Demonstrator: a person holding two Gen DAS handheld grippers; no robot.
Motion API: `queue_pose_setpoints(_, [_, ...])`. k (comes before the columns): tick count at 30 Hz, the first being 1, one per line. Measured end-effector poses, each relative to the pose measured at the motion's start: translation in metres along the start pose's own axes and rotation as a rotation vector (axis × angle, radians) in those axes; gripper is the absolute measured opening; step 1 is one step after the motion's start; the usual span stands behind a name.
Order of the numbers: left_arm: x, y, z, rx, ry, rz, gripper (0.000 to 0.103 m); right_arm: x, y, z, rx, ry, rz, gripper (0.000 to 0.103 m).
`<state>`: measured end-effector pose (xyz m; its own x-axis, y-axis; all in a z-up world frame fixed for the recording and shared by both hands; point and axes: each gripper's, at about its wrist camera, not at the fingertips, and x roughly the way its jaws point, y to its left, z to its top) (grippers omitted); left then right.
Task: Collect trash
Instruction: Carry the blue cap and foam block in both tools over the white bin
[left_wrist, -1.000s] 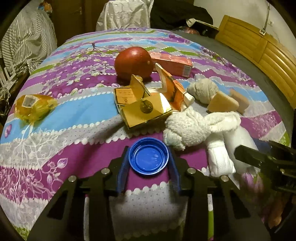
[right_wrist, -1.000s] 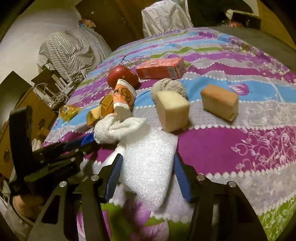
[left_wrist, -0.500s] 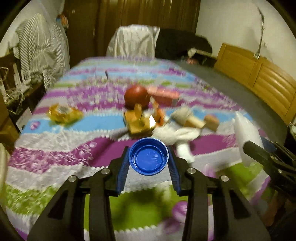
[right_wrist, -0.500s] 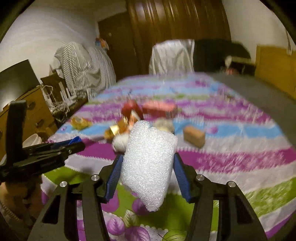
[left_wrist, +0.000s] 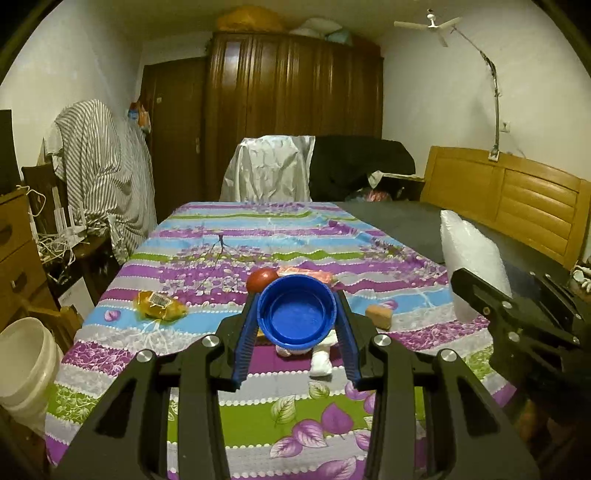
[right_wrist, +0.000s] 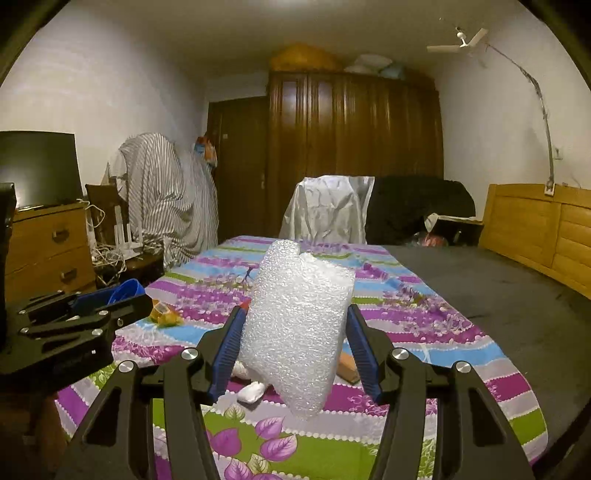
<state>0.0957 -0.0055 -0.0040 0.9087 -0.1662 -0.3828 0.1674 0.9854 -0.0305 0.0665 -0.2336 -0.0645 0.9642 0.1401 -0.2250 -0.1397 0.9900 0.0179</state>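
The right claw (right_wrist: 295, 343) grips white bubble wrap (right_wrist: 295, 332) above the striped bed (right_wrist: 424, 325).

Left gripper (left_wrist: 297, 319), pointing slightly downward, jaws clamped on a round blue plastic lid (left_wrist: 296, 314); right gripper (right_wrist: 295, 336), nearly level, pinching a white bubble-wrap sheet (right_wrist: 297, 325).

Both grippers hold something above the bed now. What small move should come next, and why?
Probably swing the left gripper, shut on the blue lid, toward the white bucket at the left edge: both pieces are lifted clear, and it looks like the only container nearby.
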Motion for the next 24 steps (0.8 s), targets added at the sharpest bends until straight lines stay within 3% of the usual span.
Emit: queue_pose_setpoints(24, [-0.017, 0.004, -0.003, -0.008, -0.025, 0.013, 0.038, -0.018, 0.002, 0.005, -0.003, -0.005, 0.006, 0.057])
